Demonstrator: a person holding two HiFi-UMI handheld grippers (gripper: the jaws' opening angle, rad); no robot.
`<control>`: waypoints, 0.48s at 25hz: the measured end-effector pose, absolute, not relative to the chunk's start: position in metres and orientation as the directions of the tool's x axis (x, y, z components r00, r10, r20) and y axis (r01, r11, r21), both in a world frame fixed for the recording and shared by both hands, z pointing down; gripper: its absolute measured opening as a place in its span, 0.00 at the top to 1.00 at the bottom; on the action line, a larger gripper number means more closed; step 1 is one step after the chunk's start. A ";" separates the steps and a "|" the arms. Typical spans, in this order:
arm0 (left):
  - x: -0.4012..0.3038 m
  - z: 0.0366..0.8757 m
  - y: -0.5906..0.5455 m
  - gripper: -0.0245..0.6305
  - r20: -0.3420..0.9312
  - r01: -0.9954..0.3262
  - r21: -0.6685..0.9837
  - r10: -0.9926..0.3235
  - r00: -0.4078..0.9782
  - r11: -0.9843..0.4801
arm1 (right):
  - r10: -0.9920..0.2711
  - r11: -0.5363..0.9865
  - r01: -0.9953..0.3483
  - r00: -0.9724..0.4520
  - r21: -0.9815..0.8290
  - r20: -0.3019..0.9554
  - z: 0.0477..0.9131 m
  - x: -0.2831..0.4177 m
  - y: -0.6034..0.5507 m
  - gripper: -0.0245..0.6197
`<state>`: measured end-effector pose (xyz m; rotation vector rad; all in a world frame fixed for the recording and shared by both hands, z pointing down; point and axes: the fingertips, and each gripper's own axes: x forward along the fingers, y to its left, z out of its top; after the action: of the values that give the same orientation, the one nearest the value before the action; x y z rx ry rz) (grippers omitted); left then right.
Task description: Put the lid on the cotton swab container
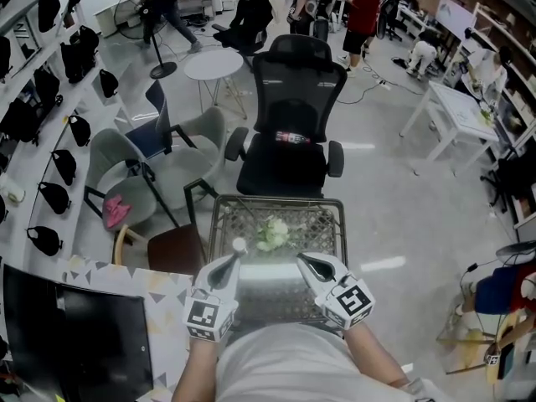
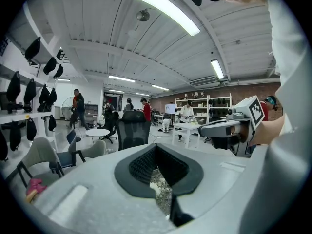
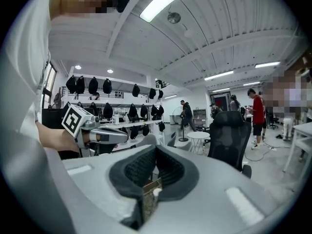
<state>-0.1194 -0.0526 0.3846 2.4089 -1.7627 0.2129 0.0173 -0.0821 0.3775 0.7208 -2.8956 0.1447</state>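
A pale green-white container (image 1: 272, 233) lies on a wire-mesh table (image 1: 276, 202) in the head view. A small white round piece (image 1: 239, 244), possibly the lid, sits just left of it. My left gripper (image 1: 228, 268) hovers over the table's near part, its tip close to the white piece. My right gripper (image 1: 308, 266) hovers level with it on the right. Both sets of jaws are closed to a point with nothing held. In the left gripper view my left gripper (image 2: 157, 172) shows only mesh and pale bits below. My right gripper (image 3: 155, 172) looks down on a small white piece (image 3: 156, 192).
A black office chair (image 1: 293, 115) stands right behind the mesh table. A brown seat (image 1: 172, 249) and grey chairs (image 1: 126, 170) are to the left. A dark monitor (image 1: 75, 333) sits at lower left. Several people move about far across the room.
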 end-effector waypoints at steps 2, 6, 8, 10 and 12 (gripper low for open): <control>-0.118 0.385 -0.050 0.95 0.203 -0.953 0.038 -0.932 0.301 -0.299 | -0.462 0.878 -0.476 -0.870 -0.051 0.173 0.378 0.019 -0.080 0.96; -0.117 0.387 -0.048 0.95 0.208 -0.953 0.040 -0.930 0.302 -0.301 | -0.462 0.876 -0.481 -0.863 -0.050 0.205 0.385 0.022 -0.080 0.96; -0.115 0.389 -0.046 0.95 0.215 -0.953 0.041 -0.929 0.302 -0.300 | -0.464 0.872 -0.485 -0.861 -0.064 0.209 0.388 0.025 -0.080 0.96; -0.114 0.391 -0.044 0.95 0.222 -0.952 0.043 -0.927 0.304 -0.302 | -0.463 0.871 -0.485 -0.863 -0.076 0.201 0.388 0.026 -0.077 0.96; -0.114 0.393 -0.043 0.95 0.227 -0.952 0.044 -0.925 0.306 -0.304 | -0.463 0.870 -0.486 -0.864 -0.082 0.200 0.390 0.026 -0.075 0.96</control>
<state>-0.1143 -0.0432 0.3933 2.3964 -1.7406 0.2371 0.0260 -0.0753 0.3901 0.7337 -2.8687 0.1936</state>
